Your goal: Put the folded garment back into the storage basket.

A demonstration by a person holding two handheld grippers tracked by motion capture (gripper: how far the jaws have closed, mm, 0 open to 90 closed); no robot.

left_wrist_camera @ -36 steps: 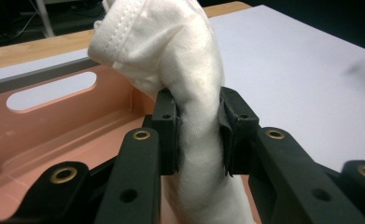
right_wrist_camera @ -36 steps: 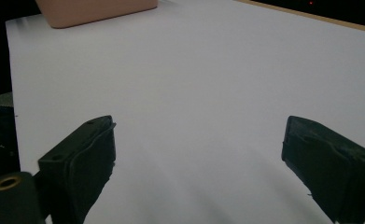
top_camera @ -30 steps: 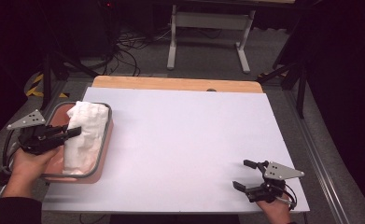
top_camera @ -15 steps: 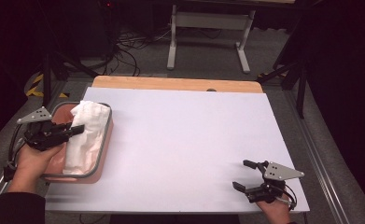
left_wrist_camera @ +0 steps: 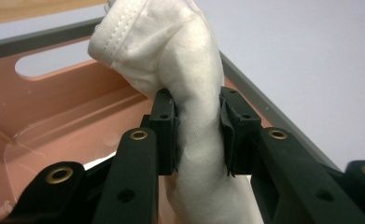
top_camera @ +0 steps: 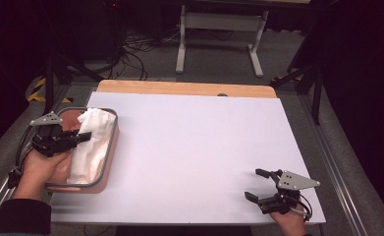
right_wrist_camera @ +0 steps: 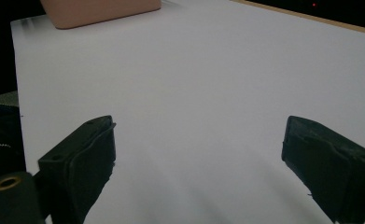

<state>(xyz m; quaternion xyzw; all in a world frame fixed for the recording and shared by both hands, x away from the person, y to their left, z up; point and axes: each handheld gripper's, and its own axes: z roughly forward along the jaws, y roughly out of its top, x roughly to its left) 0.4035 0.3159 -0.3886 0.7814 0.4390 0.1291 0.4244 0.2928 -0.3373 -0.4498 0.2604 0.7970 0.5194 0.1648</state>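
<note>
Left gripper (top_camera: 84, 138), clamped on a bunched fold of white cloth (top_camera: 92, 142) over the pink tray (top_camera: 62, 172) at the table's left edge. In the left gripper view the cloth (left_wrist_camera: 196, 116) fills the gap between the two jaws and its hemmed end rises above them, while its lower part runs down out of sight toward the tray floor (left_wrist_camera: 73, 107). Right gripper (top_camera: 260, 185), jaws spread wide and holding nothing, rests low on the white table sheet (top_camera: 199, 142) near the right front corner, well apart from the tray.

The step in hand appears to be lifting the cloth out of the tray. It is best done by raising the gripper straight up until the trailing end clears the grey rim (top_camera: 112, 142), keeping the pinch firm so the soft fold cannot slip, and only then carrying it sideways over the sheet.
</note>
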